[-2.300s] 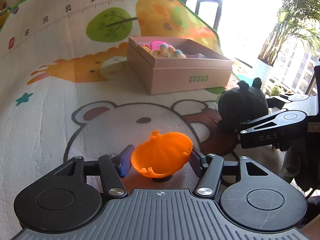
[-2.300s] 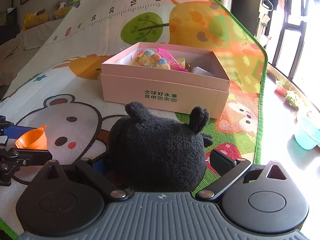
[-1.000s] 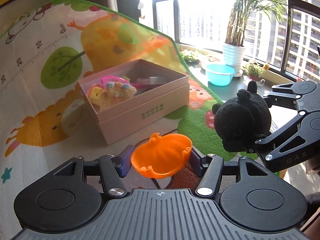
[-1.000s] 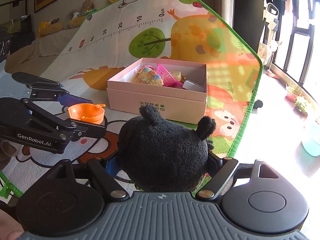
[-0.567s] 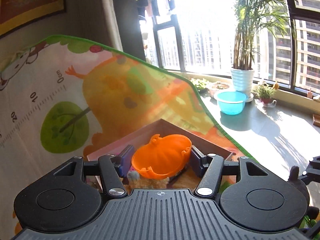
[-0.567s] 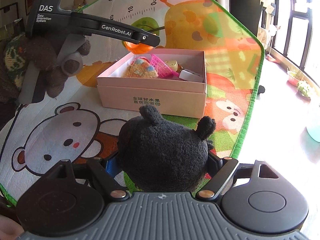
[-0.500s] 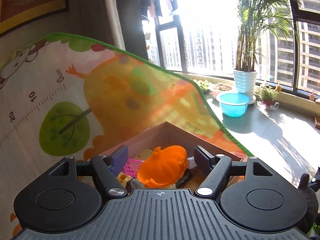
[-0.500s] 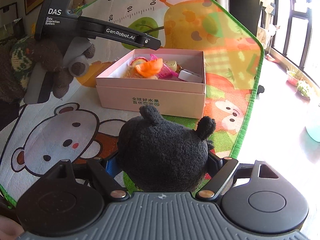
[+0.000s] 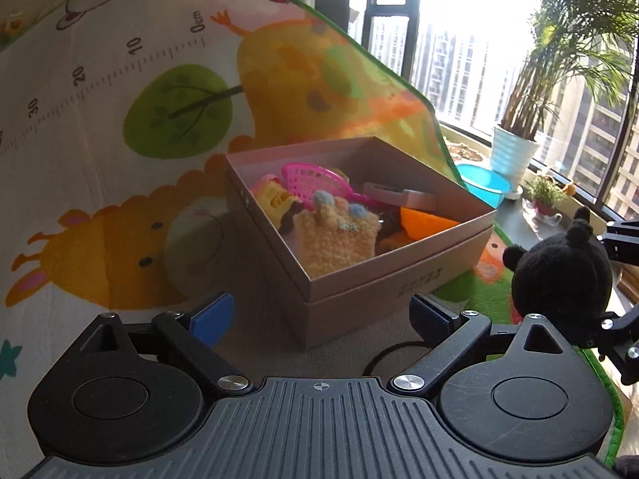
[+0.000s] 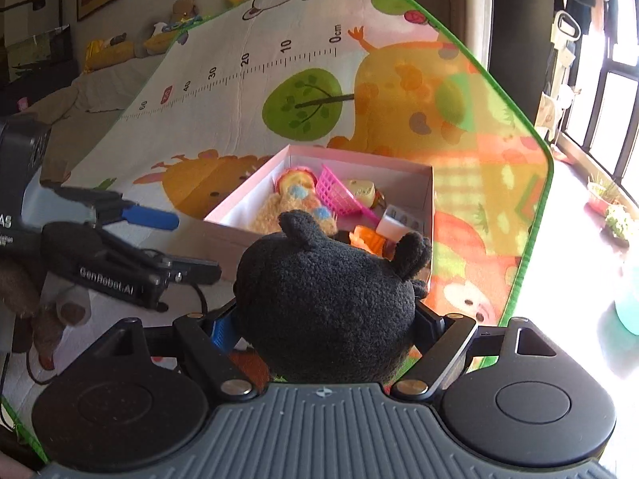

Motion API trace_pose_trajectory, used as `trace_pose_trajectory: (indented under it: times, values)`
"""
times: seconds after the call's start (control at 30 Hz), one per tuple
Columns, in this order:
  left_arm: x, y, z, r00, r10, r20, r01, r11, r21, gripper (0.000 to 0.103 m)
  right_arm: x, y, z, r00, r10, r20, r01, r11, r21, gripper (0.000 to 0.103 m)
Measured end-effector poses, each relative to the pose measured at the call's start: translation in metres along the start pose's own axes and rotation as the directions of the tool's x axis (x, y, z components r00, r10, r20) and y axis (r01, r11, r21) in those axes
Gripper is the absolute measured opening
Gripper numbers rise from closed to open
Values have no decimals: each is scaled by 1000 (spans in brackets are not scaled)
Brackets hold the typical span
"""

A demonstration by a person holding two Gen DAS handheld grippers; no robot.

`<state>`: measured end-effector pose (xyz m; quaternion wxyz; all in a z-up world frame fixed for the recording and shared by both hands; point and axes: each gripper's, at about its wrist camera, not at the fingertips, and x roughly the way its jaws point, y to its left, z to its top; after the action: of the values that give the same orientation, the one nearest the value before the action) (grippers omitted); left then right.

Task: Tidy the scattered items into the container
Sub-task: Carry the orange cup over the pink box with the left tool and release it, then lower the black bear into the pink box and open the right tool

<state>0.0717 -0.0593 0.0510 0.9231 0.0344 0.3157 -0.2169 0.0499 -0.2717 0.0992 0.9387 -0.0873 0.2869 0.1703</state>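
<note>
The pink cardboard box (image 9: 399, 257) sits on the play mat and holds several toys. Among them lies the orange cup (image 9: 423, 221), at the box's right side, also seen as the orange cup (image 10: 365, 237) behind the plush. My left gripper (image 9: 321, 315) hangs before the box's near corner, its jaws opening wide with nothing between them. A black plush toy (image 10: 327, 303) with two small ears is clamped in my right gripper (image 10: 323, 327), just short of the box (image 10: 359, 159). In the left wrist view the plush (image 9: 559, 279) hangs at the right. The left gripper (image 10: 187, 245) shows at the left.
A pink basket (image 9: 315, 181), a knitted pouch (image 9: 335, 235) and a yellow toy (image 9: 271, 195) fill the box. A blue basin (image 9: 485, 187) and a potted plant (image 9: 513, 155) stand by the window. A black cable (image 9: 383, 355) lies on the mat (image 9: 120, 159).
My left gripper released the orange cup into the box, spread its jaws and drew back to the box's near corner. The right gripper rose and came closer to the box with the plush.
</note>
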Motion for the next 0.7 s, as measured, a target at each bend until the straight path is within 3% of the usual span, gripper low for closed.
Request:
trace_pose_trajectory:
  times: [0.13, 0.2, 0.3, 0.47, 0.6, 0.7]
  values:
    - [1, -3, -7, 1000, -21, -8, 21, 1000, -17, 98, 17, -5, 56, 986, -76, 146, 80, 996, -25, 82]
    - [0, -6, -10, 999, -32, -5, 31, 999, -16, 98, 30, -8, 75, 975, -106, 194, 114, 993, -31, 96]
    - [-4, -10, -12, 999, -37, 1, 37, 999, -8, 99, 43, -15, 90, 974, -92, 208, 97, 995, -14, 101]
    - [-12, -5, -19, 1000, -25, -3, 25, 1000, -12, 101, 43, -27, 78, 978, -92, 186, 83, 995, 57, 103]
    - [-5, 1, -22, 999, -16, -28, 14, 999, -41, 101, 45, -46, 44, 996, -43, 83, 27, 982, 186, 103]
    - [0, 0, -19, 999, -39, -28, 38, 998, -55, 101, 55, -54, 15, 999, -37, 12, 32, 962, 273, 103]
